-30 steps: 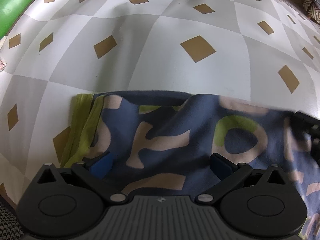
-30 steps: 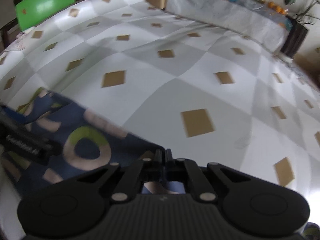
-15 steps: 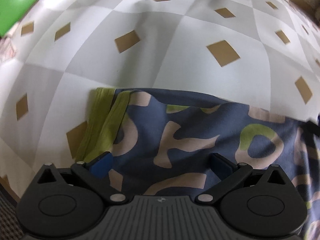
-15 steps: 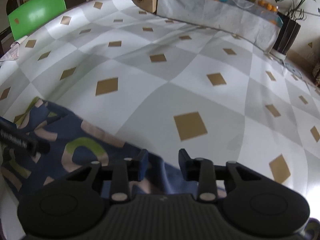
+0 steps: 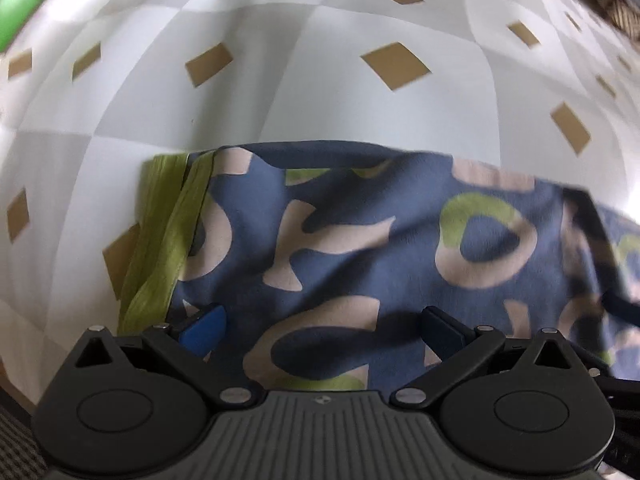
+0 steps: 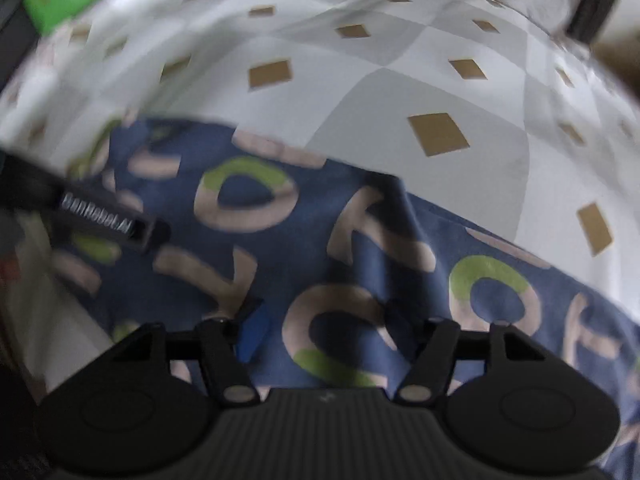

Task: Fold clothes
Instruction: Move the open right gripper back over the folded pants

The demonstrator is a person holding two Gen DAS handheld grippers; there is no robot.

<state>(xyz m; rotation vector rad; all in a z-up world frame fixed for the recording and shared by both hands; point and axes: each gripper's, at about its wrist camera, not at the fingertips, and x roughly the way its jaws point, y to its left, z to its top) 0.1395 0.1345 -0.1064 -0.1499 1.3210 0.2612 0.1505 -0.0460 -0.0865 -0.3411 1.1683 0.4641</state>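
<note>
Hovering both claws over the navy, letter-printed folded cloth (image 5: 360, 240) on the checked bench (image 5: 320, 100): my left claw (image 5: 320, 328) gapes empty; my right claw (image 6: 332, 332) has just been opening, empty.

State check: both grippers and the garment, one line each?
left gripper: open, jaws wide apart over the cloth, nothing pinched.
right gripper: open, jaws have just been opening, cloth below them, not gripped.
blue patterned garment: lying on the checked tablecloth, far edge folded, green trim at left.
</note>
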